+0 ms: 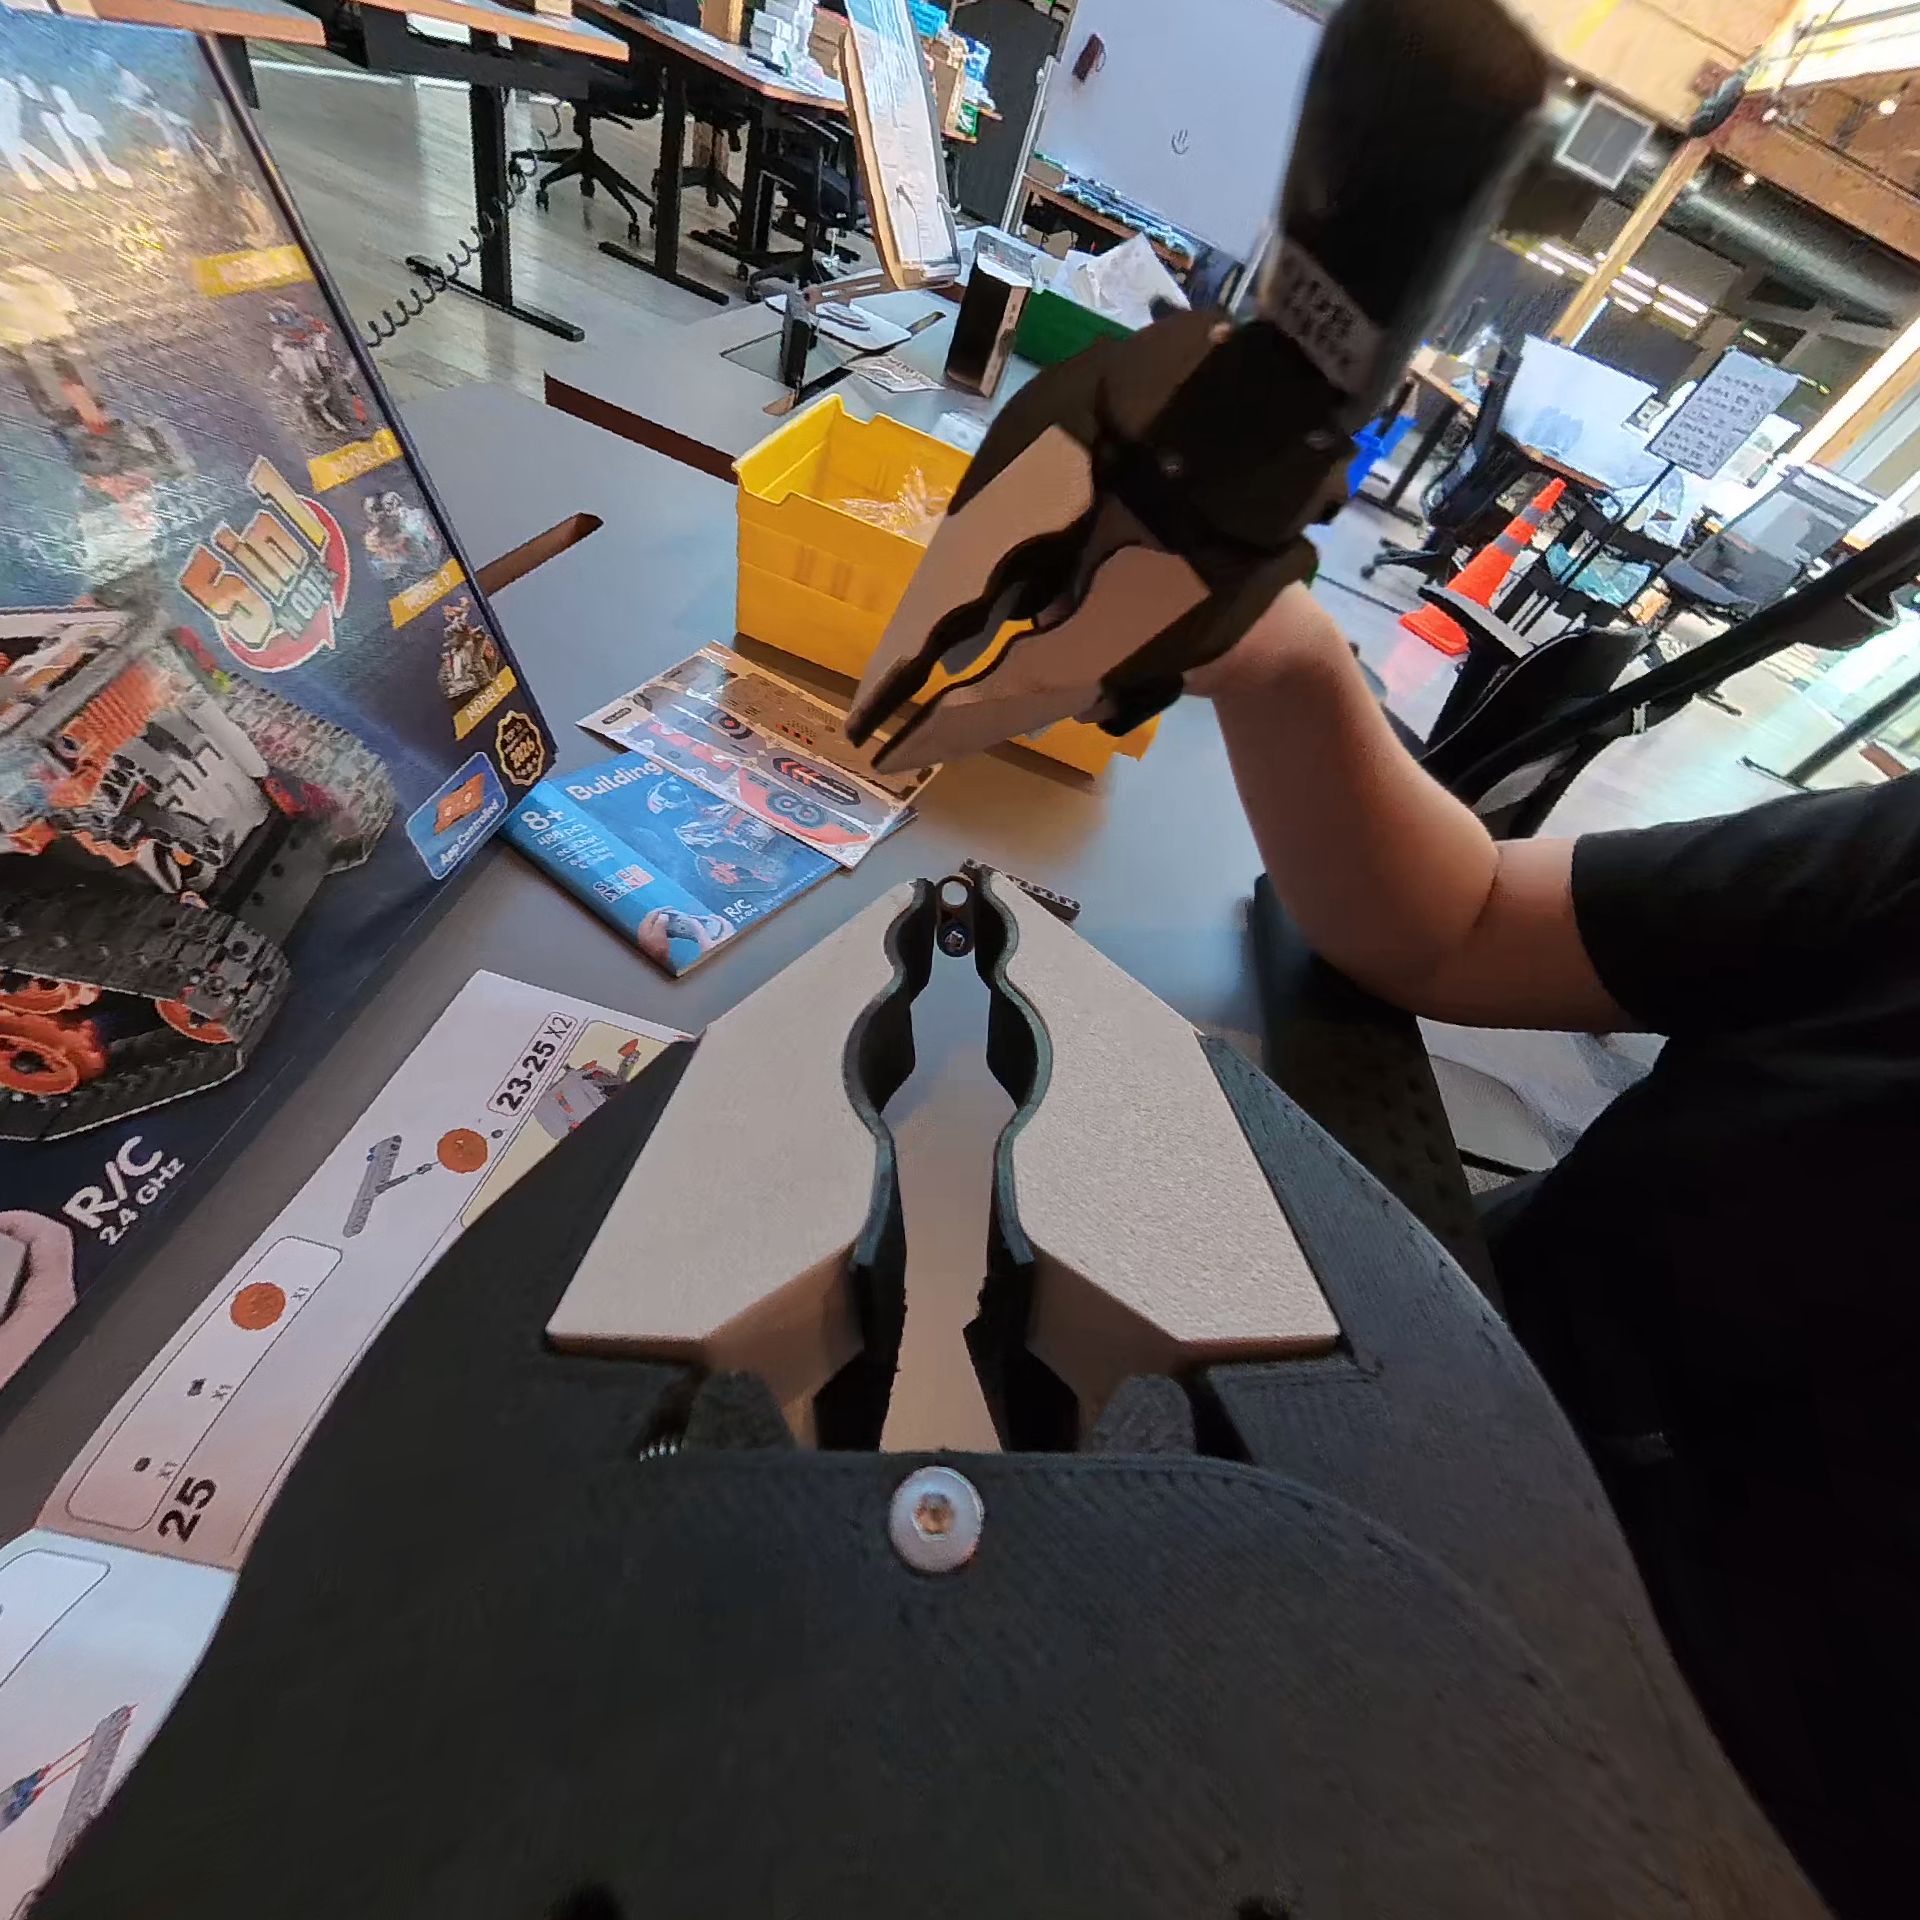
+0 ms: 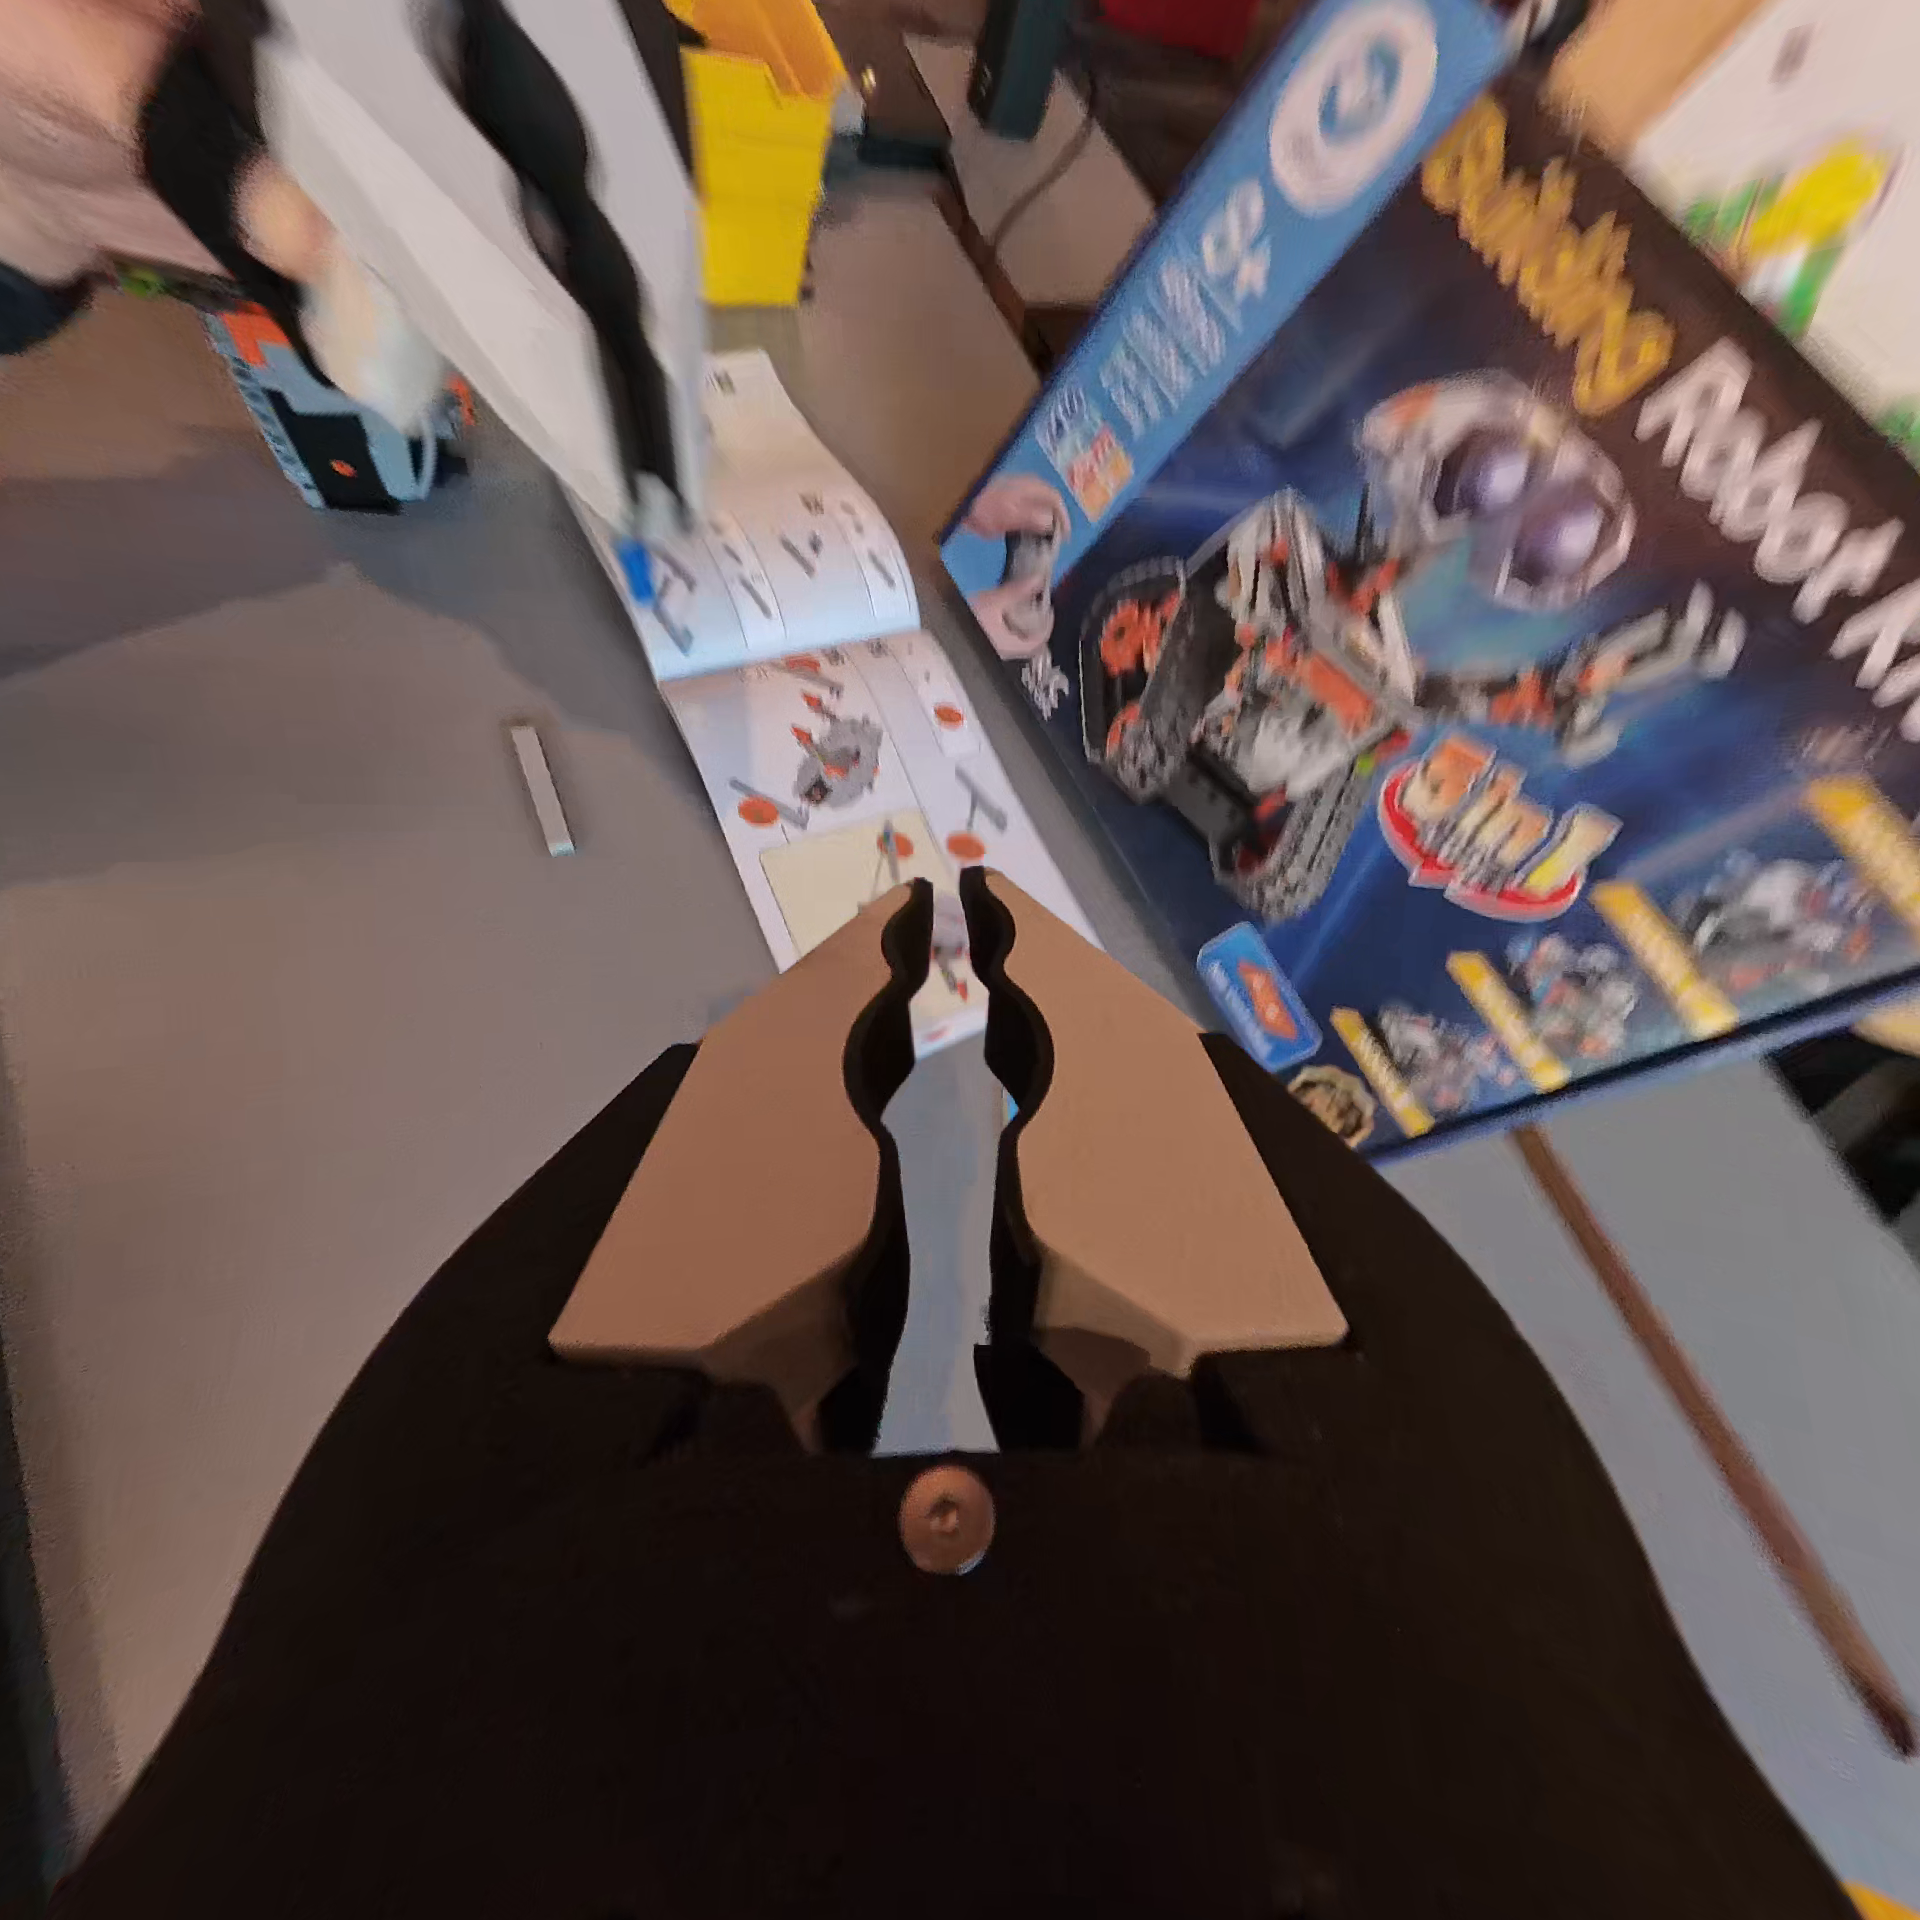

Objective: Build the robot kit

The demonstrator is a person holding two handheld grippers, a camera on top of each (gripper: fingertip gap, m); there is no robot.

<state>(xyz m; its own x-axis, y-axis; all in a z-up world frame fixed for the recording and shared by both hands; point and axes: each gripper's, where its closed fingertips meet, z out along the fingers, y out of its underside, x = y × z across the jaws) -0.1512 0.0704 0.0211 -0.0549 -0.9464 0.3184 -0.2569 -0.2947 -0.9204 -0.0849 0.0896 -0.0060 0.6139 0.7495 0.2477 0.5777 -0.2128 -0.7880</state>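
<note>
My left gripper is shut on a small grey building piece with a blue pin, held above the grey table. It shows blurred at the top left of the right wrist view, the piece at its tips over the open instruction booklet. My right gripper is empty, its jaws almost together. It hangs over the booklet's lower page. In the left wrist view it hovers above a sticker sheet, held by a person's arm.
A large kit box stands propped at the left, also in the right wrist view. A yellow bin, a blue booklet, a loose grey beam and a partly built grey-orange model lie on the table. My right fingertips sit around 8 cm from my left ones.
</note>
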